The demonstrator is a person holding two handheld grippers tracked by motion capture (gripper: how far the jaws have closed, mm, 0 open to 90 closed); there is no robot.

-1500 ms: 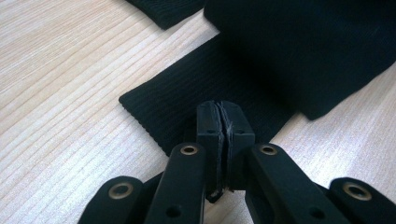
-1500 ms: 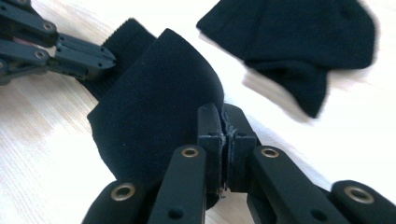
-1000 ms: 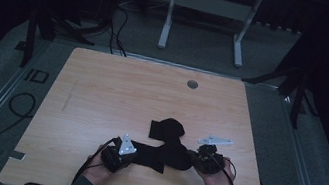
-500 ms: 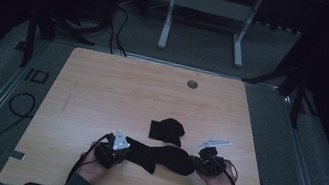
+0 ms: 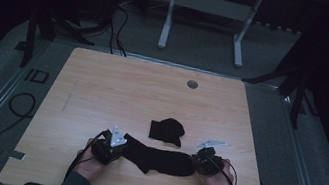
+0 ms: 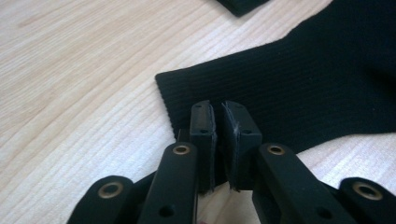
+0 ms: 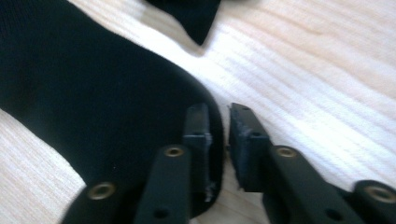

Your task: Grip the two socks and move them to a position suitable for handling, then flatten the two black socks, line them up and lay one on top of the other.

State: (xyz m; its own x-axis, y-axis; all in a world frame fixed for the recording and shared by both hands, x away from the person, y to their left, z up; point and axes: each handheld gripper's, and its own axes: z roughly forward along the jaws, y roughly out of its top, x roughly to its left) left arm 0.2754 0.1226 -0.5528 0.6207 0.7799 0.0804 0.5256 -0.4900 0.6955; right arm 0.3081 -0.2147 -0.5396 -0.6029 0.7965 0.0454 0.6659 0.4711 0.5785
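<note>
Where pale woodgrain shows, ribbed black sock [image 5: 159, 158] flat between left gripper [image 5: 118, 148] and right gripper [image 5: 197, 162], fingers just parted, gripping nothing.

Each hand carries a black, boxy gripper. The left gripper [image 5: 118, 148] is topped by a pale grey, 3-cornered plate, as is the right gripper [image 5: 197, 162], and a thin black cable loops back from each toward the wrists. Up close, the 2 jaws are matte black bars set with brass-ringed holes, ending in flat dark pads [image 6: 203, 126] with small screw holes and slightly frayed edges. Dark grey-green sleeves cover the forearms.
</note>
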